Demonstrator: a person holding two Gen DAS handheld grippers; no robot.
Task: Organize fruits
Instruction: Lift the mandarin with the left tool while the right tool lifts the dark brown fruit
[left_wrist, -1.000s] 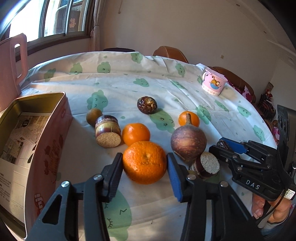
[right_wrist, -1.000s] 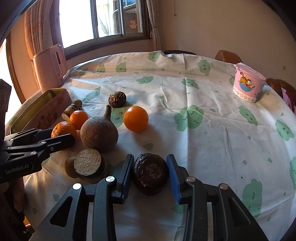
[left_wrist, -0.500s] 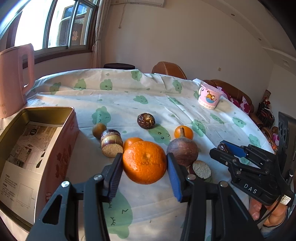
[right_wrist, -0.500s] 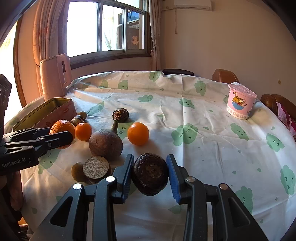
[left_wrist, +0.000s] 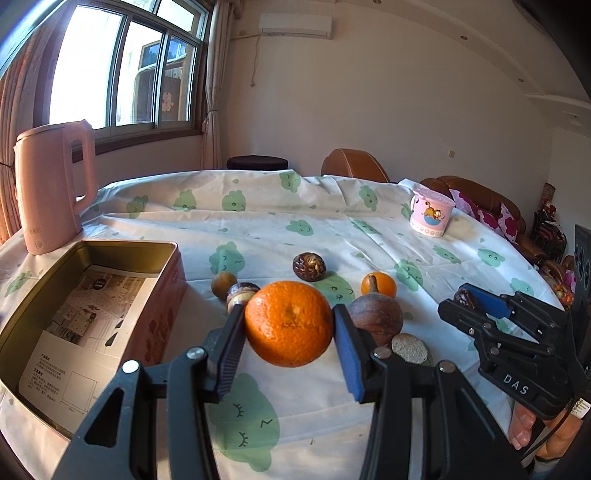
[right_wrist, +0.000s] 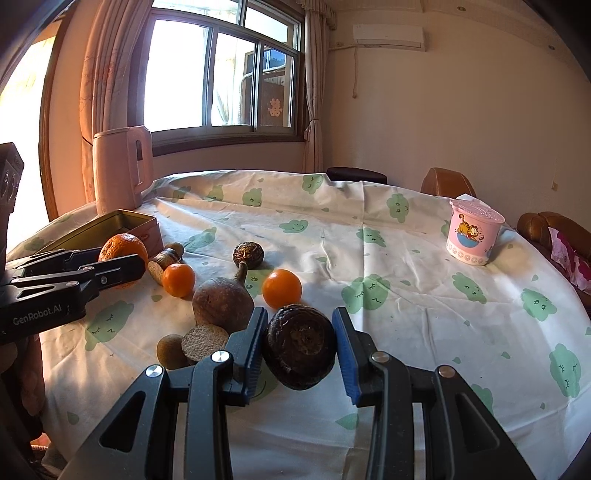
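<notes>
Pink kettle (left_wrist: 51, 184), cartoon cup (left_wrist: 430, 216)

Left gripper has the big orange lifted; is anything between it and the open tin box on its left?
Nothing visible blocks it. The large orange is held in the left gripper, clear of the tablecloth. The tin box sits open just left of it; its near wall is the only thing to clear. The other fruits lie behind.
</notes>
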